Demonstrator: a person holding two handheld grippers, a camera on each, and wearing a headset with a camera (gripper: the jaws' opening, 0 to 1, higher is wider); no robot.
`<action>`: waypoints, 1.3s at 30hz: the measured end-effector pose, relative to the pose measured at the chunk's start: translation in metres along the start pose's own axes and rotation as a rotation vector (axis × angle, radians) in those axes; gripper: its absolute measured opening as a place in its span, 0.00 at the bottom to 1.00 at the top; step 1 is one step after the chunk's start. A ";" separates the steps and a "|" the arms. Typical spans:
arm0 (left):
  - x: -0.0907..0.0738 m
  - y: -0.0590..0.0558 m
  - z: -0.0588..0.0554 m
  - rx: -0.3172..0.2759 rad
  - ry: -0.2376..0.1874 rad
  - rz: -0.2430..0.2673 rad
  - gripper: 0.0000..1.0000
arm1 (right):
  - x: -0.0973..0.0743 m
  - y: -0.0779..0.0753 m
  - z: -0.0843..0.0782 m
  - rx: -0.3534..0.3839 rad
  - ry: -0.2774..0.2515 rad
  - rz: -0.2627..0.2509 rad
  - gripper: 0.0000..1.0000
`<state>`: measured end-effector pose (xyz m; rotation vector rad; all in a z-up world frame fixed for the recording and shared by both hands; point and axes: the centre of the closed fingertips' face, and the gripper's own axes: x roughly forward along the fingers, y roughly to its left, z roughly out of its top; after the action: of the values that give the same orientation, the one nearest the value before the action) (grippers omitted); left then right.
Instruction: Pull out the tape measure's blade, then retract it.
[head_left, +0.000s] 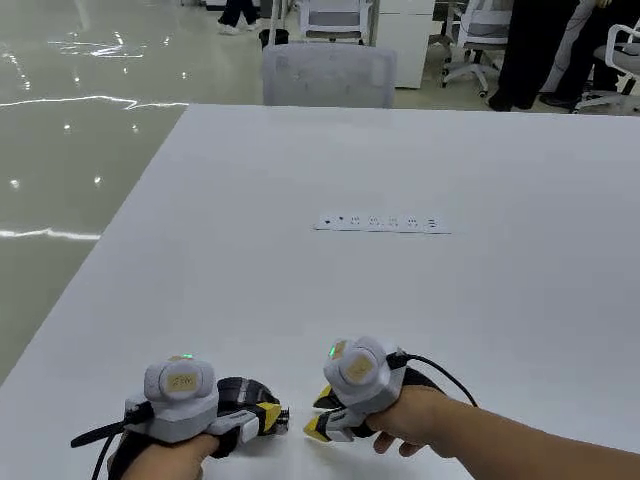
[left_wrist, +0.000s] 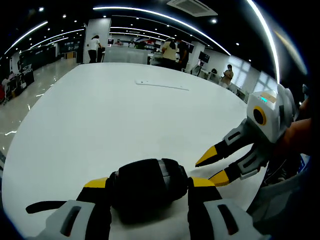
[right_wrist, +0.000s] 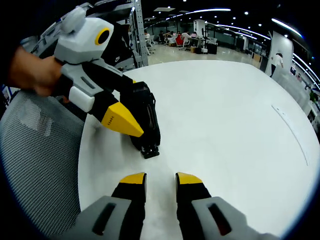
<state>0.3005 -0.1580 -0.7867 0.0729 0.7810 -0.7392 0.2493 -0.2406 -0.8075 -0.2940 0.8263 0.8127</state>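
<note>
The tape measure (left_wrist: 145, 192), a black case, lay at the near edge of the white tabletop (head_left: 400, 160), toward its left corner. The left gripper (head_left: 270, 418) had its yellow-tipped fingers (left_wrist: 96, 183) clamped on the two sides of the case. In the left gripper view they covered both flanks and cut off the case's lower part. In the head view the gripper's body and the hand (head_left: 165, 455) hid most of the case, leaving a dark crescent.

In the right gripper view a small dark tab (right_wrist: 150, 150) stuck out from the case's nearer end and rested on the tabletop. It was too dark to tell whether it was the blade's hook.

The right gripper (right_wrist: 161, 179) pointed at that end from just beside it, apart from the case. Its fingers (right_wrist: 133, 180) were narrowly parted and held nothing.

A dark strip (left_wrist: 42, 206) lay on the tabletop beside the left fingers; strap or cable, I could not tell. A socket strip (head_left: 380, 222) sat mid-tabletop, its details too small to read. A grey chair (head_left: 328, 75) stood at the far edge, cut off by it.
</note>
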 end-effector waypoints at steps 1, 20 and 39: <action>0.000 0.000 0.000 -0.001 0.002 -0.002 0.58 | -0.007 -0.003 -0.001 0.041 -0.022 -0.011 0.24; -0.040 0.019 0.027 0.154 -0.077 -0.227 1.00 | -0.135 -0.035 -0.065 0.150 -0.143 -0.201 0.55; -0.110 0.036 0.001 0.313 -0.083 -0.282 1.00 | -0.213 -0.011 -0.138 0.249 -0.167 -0.371 0.78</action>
<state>0.2714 -0.0674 -0.7203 0.2166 0.5971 -1.1223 0.0971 -0.4323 -0.7401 -0.1484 0.6801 0.3768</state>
